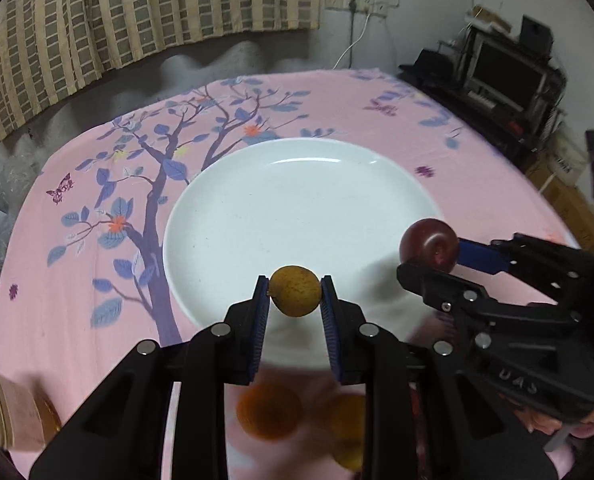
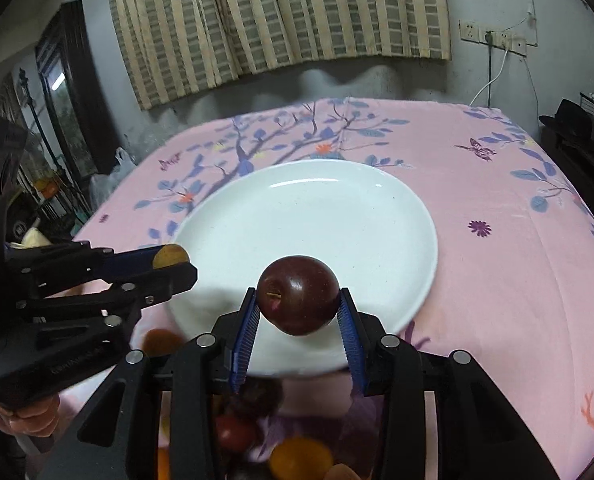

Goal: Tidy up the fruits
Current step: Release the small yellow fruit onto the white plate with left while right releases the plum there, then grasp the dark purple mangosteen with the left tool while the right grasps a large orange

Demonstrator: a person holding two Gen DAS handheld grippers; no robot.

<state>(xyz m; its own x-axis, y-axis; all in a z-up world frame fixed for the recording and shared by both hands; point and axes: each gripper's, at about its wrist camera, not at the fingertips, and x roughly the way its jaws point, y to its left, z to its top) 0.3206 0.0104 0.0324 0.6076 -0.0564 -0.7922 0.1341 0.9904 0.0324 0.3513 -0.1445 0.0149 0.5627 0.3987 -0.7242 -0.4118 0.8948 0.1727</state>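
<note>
My matt black plastic gripper point(image 2: 299, 312) pinches a glossy dark plum point(image 2: 297, 294) over a shiny white glazed plate point(image 2: 377, 216) on printed cloth point(image 2: 497, 280).

Domestic room: striped curtains point(image 2: 281, 20), floral pink tablecloth point(image 1: 97, 208), wall sockets point(image 2: 493, 38), cluttered shelving point(image 1: 505, 76) are seen.

Left gripper point(image 1: 295, 292): black frame, blue pads, angled downward, jaws clamped on a small yellow-brown fruit point(image 1: 295, 291). Right gripper point(image 2: 298, 305): same build, angled downward alongside, jaws clamped on a dark red plum point(image 2: 297, 295). Both fruits are held aloft.
</note>
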